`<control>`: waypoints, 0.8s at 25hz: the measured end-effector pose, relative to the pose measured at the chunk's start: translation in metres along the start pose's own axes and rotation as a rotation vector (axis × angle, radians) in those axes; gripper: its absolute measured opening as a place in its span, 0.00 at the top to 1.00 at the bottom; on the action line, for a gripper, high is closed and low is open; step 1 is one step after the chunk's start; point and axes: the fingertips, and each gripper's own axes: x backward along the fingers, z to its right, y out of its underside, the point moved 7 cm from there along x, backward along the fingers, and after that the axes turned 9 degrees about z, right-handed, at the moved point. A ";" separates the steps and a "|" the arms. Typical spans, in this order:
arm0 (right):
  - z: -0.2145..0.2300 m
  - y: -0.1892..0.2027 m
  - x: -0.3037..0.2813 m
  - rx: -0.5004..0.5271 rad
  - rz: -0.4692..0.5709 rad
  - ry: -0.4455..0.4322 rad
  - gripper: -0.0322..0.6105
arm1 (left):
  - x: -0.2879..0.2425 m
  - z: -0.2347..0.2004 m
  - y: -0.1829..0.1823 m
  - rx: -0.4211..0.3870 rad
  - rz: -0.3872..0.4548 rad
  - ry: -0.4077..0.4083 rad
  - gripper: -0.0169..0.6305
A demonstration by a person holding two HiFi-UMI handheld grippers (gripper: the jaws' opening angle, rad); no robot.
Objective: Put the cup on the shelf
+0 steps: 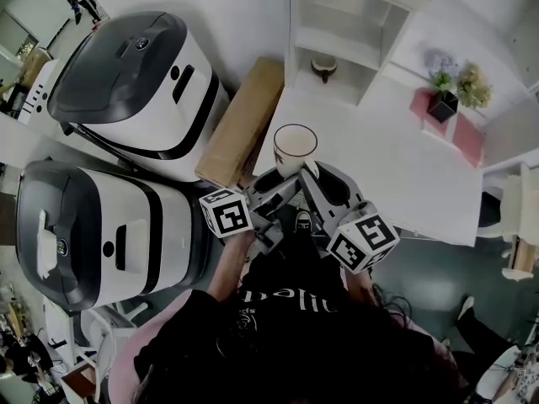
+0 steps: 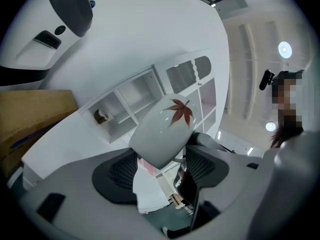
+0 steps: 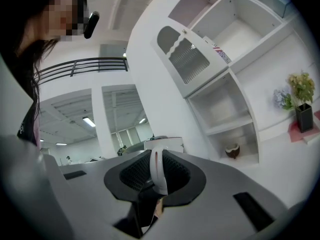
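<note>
Cup [image 1: 296,144]: white, red leaf motif on its side, hanging upright above the near left edge of the white table [image 1: 396,167], short of the shelf [image 1: 337,36].
Left gripper [image 1: 274,188]: jaws standing part open, both pads pressing the cup's lower body.
Right gripper [image 1: 320,183]: jaws lying almost together, pinching a thin white curved part of the cup.
Shelf: white, standing at the table's far side, holding a small brown-and-white object [image 1: 323,66] in a low compartment.
Potted plant [image 1: 444,99]: sitting to the far right.
Cardboard box [image 1: 244,120]: lying left of the table.
</note>
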 end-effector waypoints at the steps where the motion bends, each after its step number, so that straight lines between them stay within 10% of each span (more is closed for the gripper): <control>1: 0.010 -0.003 -0.004 -0.016 0.005 0.006 0.81 | -0.009 -0.003 -0.002 0.000 0.000 0.001 0.50; 20: 0.121 -0.068 -0.065 -0.160 0.103 0.007 0.81 | -0.112 -0.029 -0.054 0.015 0.090 0.050 0.54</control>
